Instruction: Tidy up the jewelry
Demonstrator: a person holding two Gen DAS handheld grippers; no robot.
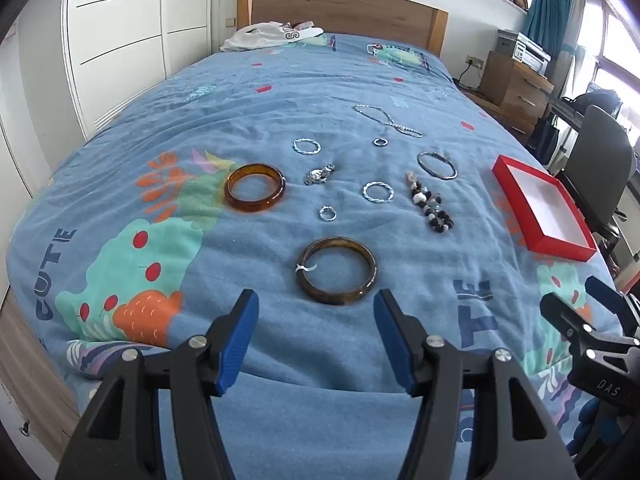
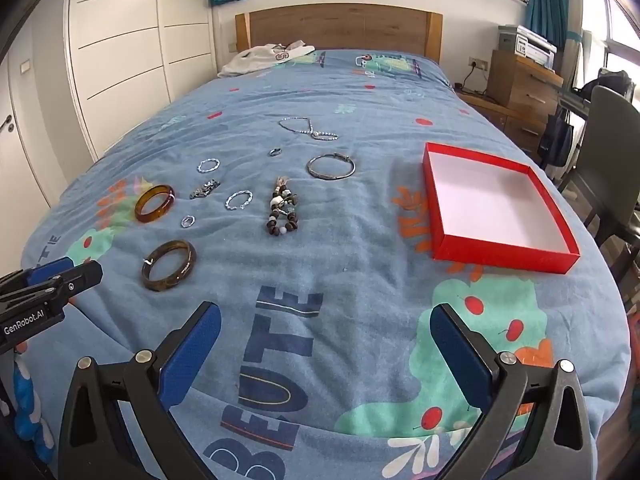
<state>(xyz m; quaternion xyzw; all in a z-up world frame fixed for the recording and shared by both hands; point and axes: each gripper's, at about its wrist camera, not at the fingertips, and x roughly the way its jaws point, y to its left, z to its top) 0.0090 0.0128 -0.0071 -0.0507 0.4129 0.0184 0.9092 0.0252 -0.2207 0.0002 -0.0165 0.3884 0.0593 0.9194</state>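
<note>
Bare blanket (image 2: 352, 248) between beaded bracelet (image 2: 282, 210) and red box (image 2: 496, 254); jewelry crowded leftward.

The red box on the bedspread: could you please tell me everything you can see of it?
The red box is a shallow, open rectangular tray, seemingly cardboard, with bright red walls and a plain white inside. It holds nothing. It lies flat on the blue patterned bedspread, set at a slant to the bed's edge, to the right of the scattered jewelry. Nothing but the bedspread touches it, and both tongs are well short of it.
</note>
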